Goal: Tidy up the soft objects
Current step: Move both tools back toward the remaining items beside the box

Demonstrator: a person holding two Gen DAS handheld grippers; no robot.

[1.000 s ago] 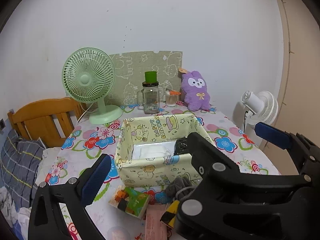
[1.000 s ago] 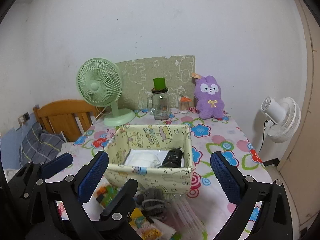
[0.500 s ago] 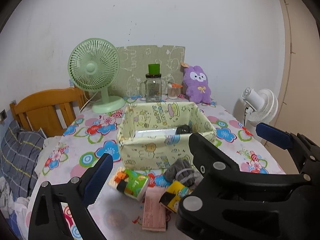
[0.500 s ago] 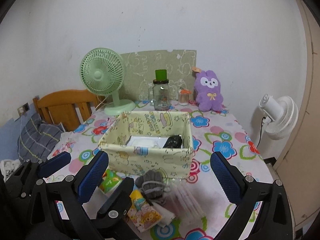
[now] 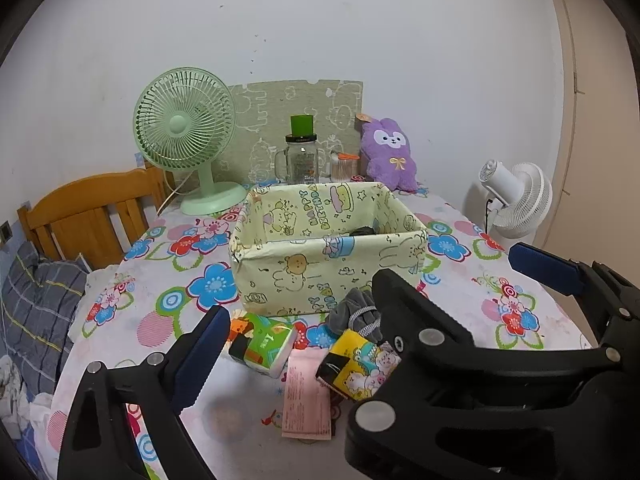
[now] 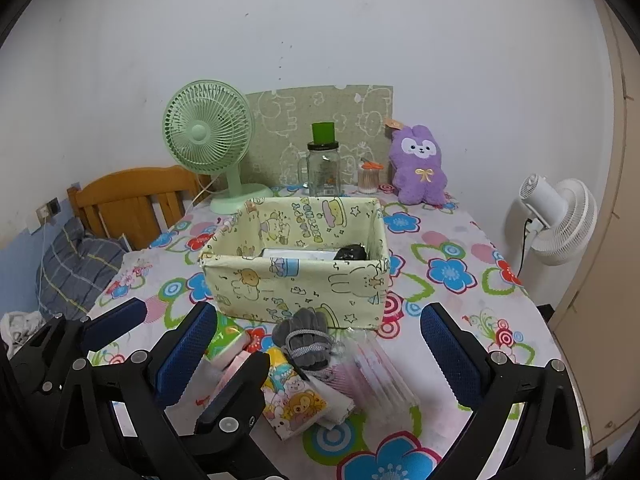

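A yellow cartoon-print fabric box [image 5: 328, 256] [image 6: 296, 276] stands mid-table with a white item [image 6: 298, 255] and a black item [image 6: 351, 253] inside. In front of it lie grey gloves [image 6: 306, 338] [image 5: 356, 316], a green tissue pack [image 5: 262, 340] [image 6: 224, 344], a yellow cartoon tissue pack [image 5: 358, 364] [image 6: 294, 394], a pink packet [image 5: 306, 396] and a clear pink bag [image 6: 372, 372]. My left gripper [image 5: 376, 300] is open and empty above the table's near edge. My right gripper [image 6: 316, 344] is open and empty above the pile.
A green desk fan [image 6: 212, 140], a glass jar with a green lid [image 6: 324, 164], a small toothpick jar [image 6: 369, 178] and a purple plush [image 6: 420, 164] stand along the back wall. A wooden chair [image 6: 128, 200] is at left, a white fan [image 6: 556, 216] at right.
Both grippers have pulled back and lowered from over the box toward the table's near edge. The pile of items in front of the box has come into fuller view. Both stay open.
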